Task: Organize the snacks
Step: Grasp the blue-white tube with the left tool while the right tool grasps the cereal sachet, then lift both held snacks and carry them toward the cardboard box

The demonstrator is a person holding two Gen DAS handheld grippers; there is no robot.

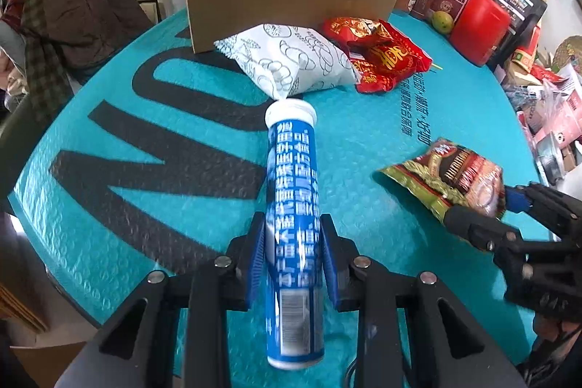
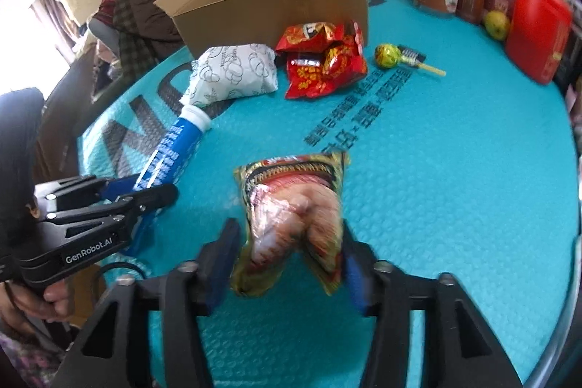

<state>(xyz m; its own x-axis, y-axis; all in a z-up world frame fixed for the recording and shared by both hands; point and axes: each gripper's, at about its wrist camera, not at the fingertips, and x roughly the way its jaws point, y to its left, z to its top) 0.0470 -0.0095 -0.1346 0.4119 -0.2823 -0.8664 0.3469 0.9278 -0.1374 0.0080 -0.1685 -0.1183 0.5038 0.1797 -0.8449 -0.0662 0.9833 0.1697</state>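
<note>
Clamped between blue pads, the blue cylindrical tablet tube with a white cap [image 1: 293, 235] sits tight in the left gripper [image 1: 293, 253], jaws closed hard on its lower half. Its long axis runs straight ahead of the fingers, cap end leading toward the open brown cardboard box [image 1: 291, 10] at the far edge of the round teal-covered table [image 1: 418, 119]. Over on the near right side, the right gripper [image 2: 289, 264] straddles the green-and-red foil snack packet [image 2: 291, 213]; its jaws stand partly open, with a gap at the left pad, so I cannot tell if the packet is held. It points lengthwise away too. So 2 items are mid-carry, I judge. Next calls for clearing the white patterned pouch [image 1: 291, 60] and red foil packets [image 1: 378, 53] just before the box.
</note>
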